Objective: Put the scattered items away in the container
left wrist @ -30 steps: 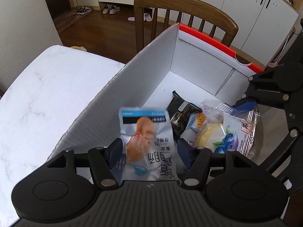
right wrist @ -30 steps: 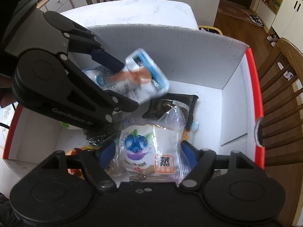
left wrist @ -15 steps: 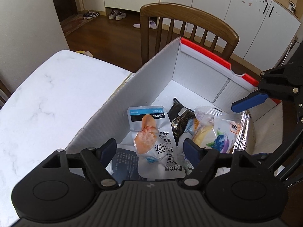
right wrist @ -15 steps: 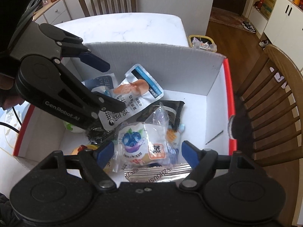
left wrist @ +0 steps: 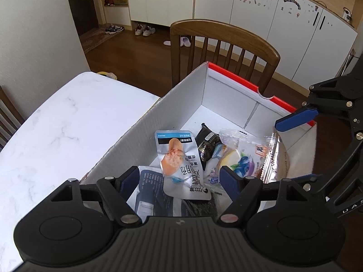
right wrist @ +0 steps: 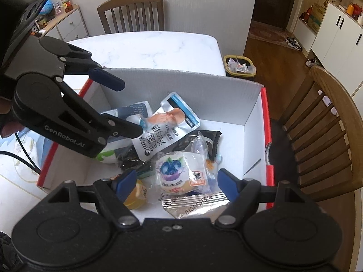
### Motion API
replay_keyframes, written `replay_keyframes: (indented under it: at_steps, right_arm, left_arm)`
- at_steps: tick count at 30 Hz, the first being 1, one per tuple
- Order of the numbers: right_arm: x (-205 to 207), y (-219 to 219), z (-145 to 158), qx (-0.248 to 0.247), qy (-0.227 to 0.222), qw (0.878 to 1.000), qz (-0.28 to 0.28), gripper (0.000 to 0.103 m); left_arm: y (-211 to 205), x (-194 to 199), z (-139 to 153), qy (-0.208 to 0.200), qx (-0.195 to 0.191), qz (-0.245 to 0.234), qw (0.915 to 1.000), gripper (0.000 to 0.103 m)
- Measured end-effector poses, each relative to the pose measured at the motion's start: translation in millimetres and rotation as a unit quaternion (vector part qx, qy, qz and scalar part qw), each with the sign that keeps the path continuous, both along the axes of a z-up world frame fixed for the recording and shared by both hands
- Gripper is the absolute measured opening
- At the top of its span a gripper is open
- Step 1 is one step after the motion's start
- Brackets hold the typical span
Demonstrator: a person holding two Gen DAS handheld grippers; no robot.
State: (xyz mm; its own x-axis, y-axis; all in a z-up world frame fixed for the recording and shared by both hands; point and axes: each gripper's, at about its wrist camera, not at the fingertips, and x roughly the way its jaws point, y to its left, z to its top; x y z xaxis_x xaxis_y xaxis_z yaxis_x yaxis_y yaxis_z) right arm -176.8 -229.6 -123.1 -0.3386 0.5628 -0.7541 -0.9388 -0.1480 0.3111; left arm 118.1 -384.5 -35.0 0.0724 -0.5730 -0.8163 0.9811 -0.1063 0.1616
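Observation:
A white cardboard box [left wrist: 181, 104] with a red rim [right wrist: 264, 122] stands on the marble table. Inside lie a silver chicken pouch [left wrist: 179, 158] [right wrist: 165, 127], a blueberry bun pack [left wrist: 242, 156] [right wrist: 179, 172], a black packet [left wrist: 207, 145] and a striped foil packet [right wrist: 197, 204]. My left gripper [left wrist: 179, 180] [right wrist: 126, 109] hovers above the pouch, open and touching nothing. My right gripper [right wrist: 176, 181] hangs open above the bun pack, which lies loose below it. One of its blue pads [left wrist: 295, 119] shows over the box's right side.
A wooden chair [left wrist: 224, 36] [right wrist: 329, 124] stands right behind the box's red end. Bare marble tabletop [left wrist: 56, 124] stretches to the left of the box. A second chair [right wrist: 131, 11] sits at the table's far side, and a yellow waste bin [right wrist: 240, 65] is on the floor.
The left gripper's jaws widened and let go of the chicken pouch, which dropped onto the pile in the box. Both grippers rose and drew back from the box.

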Motion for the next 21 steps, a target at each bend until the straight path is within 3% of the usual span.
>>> replay_keyframes:
  at_steps: [21]
  right_arm:
    - [-13, -38, 24, 0.046, 0.029, 0.997, -0.047, 0.081]
  left_arm:
    - [73, -5, 28, -0.006, -0.045, 0.022, 0.9987, 0.083]
